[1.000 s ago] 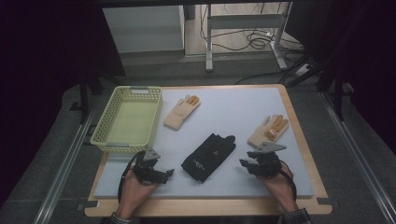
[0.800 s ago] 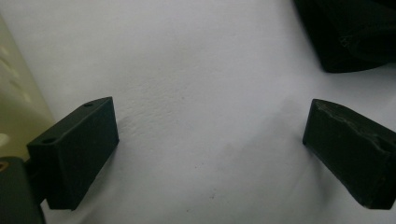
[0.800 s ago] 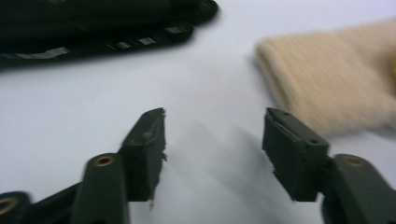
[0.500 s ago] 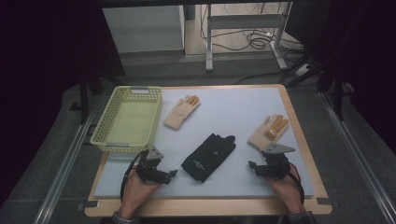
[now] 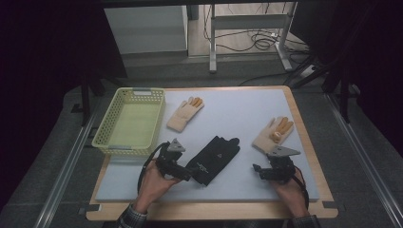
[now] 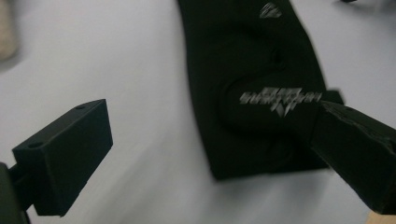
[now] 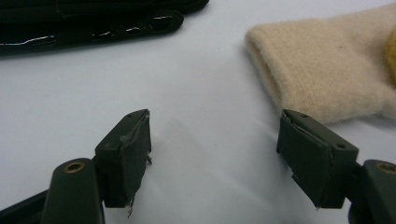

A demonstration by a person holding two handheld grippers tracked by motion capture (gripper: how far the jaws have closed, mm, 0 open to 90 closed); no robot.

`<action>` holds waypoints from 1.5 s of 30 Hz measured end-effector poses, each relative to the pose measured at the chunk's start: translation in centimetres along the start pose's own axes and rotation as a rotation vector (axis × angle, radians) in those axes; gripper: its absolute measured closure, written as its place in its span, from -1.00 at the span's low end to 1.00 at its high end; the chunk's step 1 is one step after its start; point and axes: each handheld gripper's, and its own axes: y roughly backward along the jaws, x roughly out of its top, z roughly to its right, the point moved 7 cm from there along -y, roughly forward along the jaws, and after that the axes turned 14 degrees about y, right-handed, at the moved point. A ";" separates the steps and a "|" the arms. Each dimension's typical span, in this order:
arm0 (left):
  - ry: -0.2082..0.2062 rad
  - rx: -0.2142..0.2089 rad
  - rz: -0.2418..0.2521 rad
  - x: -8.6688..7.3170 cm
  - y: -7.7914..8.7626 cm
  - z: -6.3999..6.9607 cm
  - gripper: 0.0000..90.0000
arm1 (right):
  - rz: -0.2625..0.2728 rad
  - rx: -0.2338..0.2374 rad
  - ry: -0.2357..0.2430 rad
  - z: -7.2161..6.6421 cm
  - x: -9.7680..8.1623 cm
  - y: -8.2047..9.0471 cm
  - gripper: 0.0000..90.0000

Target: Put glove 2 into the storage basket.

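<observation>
Nothing is yet placed in the yellow slotted plastic basket (image 5: 128, 121) at the desk's (image 5: 237, 114) left; the flat black fabric glove (image 5: 211, 159) w/ white logo lies mid-desk, cuff end between the wide-open jaws of the left hand-held gripper (image 6: 210, 154), not yet clamped. The right hand-held gripper (image 7: 215, 154) is held wide, empty, just beside the cuff of the cream knit glove (image 7: 327, 70); a 2nd cream glove (image 5: 184, 114) lies near the basket, so all 3 are judged still to be done.

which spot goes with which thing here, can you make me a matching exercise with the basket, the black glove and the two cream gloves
Things:
1. basket
2. black glove
3. cream glove beside the basket
4. cream glove near the right edge

Places:
A. just beyond the right gripper
B. middle of the table, at the left gripper
C. far left of the table
D. just right of the basket

Pairs: 1-C, 2-B, 3-D, 4-A
</observation>
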 end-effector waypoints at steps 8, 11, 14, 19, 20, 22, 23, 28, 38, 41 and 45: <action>-0.049 0.010 -0.060 2.4 -3.8 2.6 -1.00 | 0.000 0.000 0.001 0.0 0.0 0.0 -0.45; -0.052 0.014 -0.077 2.6 -4.8 3.1 -1.00 | 0.000 0.000 0.002 0.0 0.0 0.0 -0.45; -0.071 0.039 -0.097 2.7 -6.1 3.7 -1.00 | 0.000 0.002 0.002 0.0 0.0 0.0 -0.46; -0.091 0.144 -0.114 2.6 -7.5 3.4 -1.00 | 0.000 0.003 0.004 -0.1 0.0 0.0 -0.47; -0.074 0.141 -0.128 2.5 -7.7 3.1 -1.00 | 0.000 0.004 0.004 -0.1 0.0 0.0 -0.47; -0.059 0.124 -0.146 2.3 -7.8 3.2 -1.00 | 0.000 0.004 0.004 -0.1 0.0 0.0 -0.47; -0.059 0.124 -0.146 2.3 -7.8 3.2 -1.00 | 0.000 0.004 0.004 -0.1 0.0 0.0 -0.47; -0.066 0.117 -0.177 1.8 -7.7 3.8 -0.98 | -0.001 0.004 0.004 -0.1 0.0 0.0 -0.47; -0.051 0.165 -0.138 2.5 -6.3 2.1 0.35 | -0.001 0.003 0.005 -0.1 0.0 0.0 -0.47; -0.052 0.158 -0.141 2.6 -6.1 2.0 0.46 | -0.001 0.002 0.006 -0.1 0.0 0.0 -0.47; -0.030 0.118 -0.147 2.9 -5.6 1.6 0.50 | -0.001 0.003 0.006 -0.1 0.0 0.0 -0.47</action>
